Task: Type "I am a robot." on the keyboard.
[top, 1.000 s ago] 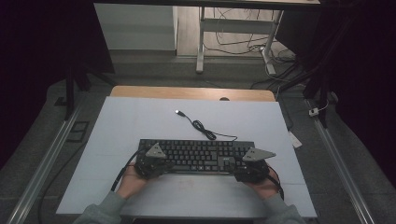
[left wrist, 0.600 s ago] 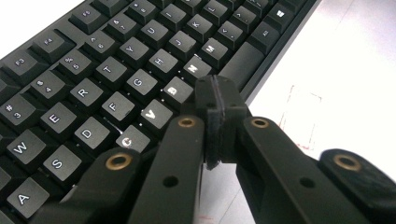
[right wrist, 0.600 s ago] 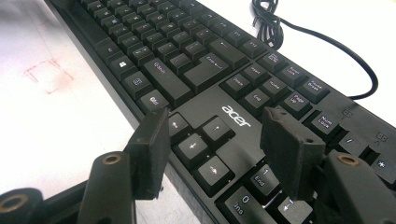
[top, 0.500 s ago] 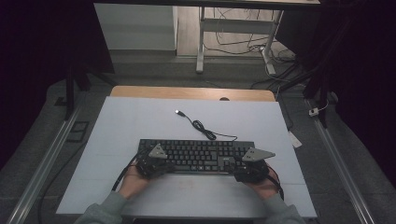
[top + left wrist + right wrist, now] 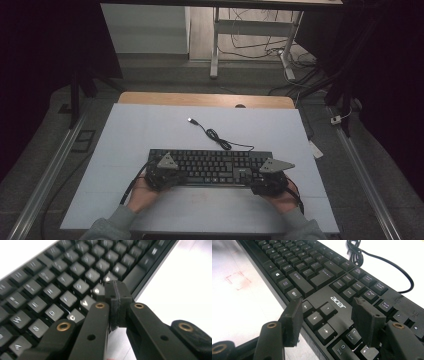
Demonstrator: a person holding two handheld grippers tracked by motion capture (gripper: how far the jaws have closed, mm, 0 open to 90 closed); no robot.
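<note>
Presently, the black corded plastic keyboard [image 5: 210, 167] lay flat near the front edge of the white table [image 5: 150, 130], with the left gripper [image 5: 117, 293], jaws pressed together, over its letter keys and the right gripper [image 5: 327, 315], jaws spread apart, above its arrow keys.

A lab-like recording room: dark curtains [image 5: 45, 45] around a white-topped table [image 5: 150, 130], metal rails [image 5: 47, 175], floor cables [image 5: 260, 42].

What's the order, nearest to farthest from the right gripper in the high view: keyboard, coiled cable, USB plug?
1. Keyboard, right under the right gripper, at its right end.
2. Coiled cable, just behind the keyboard's middle.
3. USB plug, farthest back, toward the left.
</note>
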